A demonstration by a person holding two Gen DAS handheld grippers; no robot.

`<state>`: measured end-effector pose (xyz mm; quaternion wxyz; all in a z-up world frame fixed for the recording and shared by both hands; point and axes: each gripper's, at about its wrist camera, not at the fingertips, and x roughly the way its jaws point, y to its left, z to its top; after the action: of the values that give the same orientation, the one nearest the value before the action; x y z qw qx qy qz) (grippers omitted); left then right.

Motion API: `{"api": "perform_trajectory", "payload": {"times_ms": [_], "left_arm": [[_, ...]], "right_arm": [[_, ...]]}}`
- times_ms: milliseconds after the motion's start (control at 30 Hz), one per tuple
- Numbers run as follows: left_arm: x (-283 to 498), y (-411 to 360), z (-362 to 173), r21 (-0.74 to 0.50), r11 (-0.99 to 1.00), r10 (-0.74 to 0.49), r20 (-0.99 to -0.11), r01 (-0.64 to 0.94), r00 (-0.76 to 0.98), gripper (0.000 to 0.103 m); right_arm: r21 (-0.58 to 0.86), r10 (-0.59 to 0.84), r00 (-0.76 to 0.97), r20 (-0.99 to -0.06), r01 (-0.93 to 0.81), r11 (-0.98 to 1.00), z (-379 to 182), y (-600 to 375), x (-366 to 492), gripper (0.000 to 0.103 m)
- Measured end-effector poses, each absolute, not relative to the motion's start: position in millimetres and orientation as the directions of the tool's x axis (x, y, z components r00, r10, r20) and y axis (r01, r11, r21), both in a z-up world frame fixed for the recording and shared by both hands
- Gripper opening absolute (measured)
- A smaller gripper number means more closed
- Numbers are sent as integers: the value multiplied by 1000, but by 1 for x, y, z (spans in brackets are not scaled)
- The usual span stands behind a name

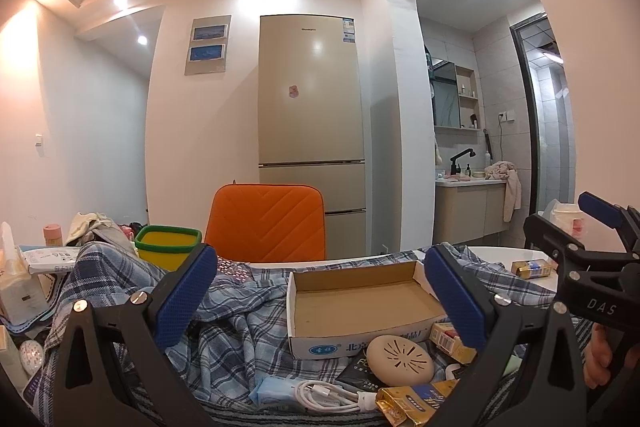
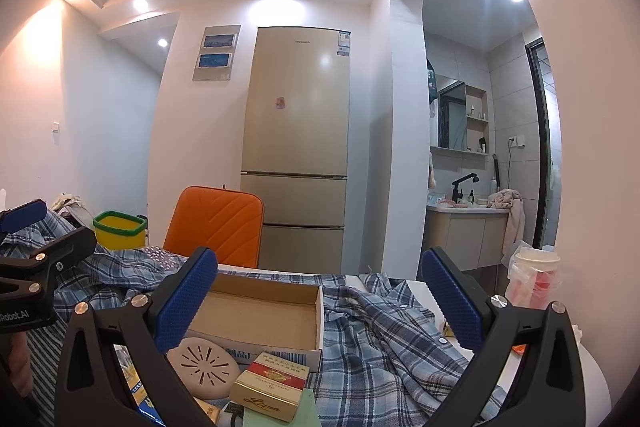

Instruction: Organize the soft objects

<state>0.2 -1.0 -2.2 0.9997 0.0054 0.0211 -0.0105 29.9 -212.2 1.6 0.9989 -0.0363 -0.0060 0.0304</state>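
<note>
A blue plaid shirt (image 1: 240, 323) (image 2: 384, 339) lies crumpled across the white table, under an open, empty cardboard box (image 1: 360, 303) (image 2: 264, 315). My left gripper (image 1: 320, 299) hovers open over the shirt and box, nothing between its blue pads. My right gripper (image 2: 320, 303) is also open, above the box's right end and the shirt, holding nothing. Each gripper shows at the edge of the other's view. A blue tissue pack (image 1: 276, 393) lies at the front.
On the shirt lie a beige round freshener (image 1: 400, 361) (image 2: 202, 365), a white cable (image 1: 328, 393), cigarette packs (image 2: 270, 385) and gold packets (image 1: 416, 401). A yellow bin (image 1: 168, 245), an orange chair (image 1: 266, 223) and a fridge stand beyond. A wrapped cup (image 2: 534, 279) sits right.
</note>
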Motion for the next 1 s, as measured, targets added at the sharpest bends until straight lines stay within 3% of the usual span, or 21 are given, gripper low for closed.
{"api": "perform_trajectory", "payload": {"times_ms": [1000], "left_arm": [[-2, -3, 1, 15, 1000, -21, -35, 21, 999, 103]], "right_arm": [[-75, 60, 998, 7, -60, 995, 1, -211, 30, 103]]}}
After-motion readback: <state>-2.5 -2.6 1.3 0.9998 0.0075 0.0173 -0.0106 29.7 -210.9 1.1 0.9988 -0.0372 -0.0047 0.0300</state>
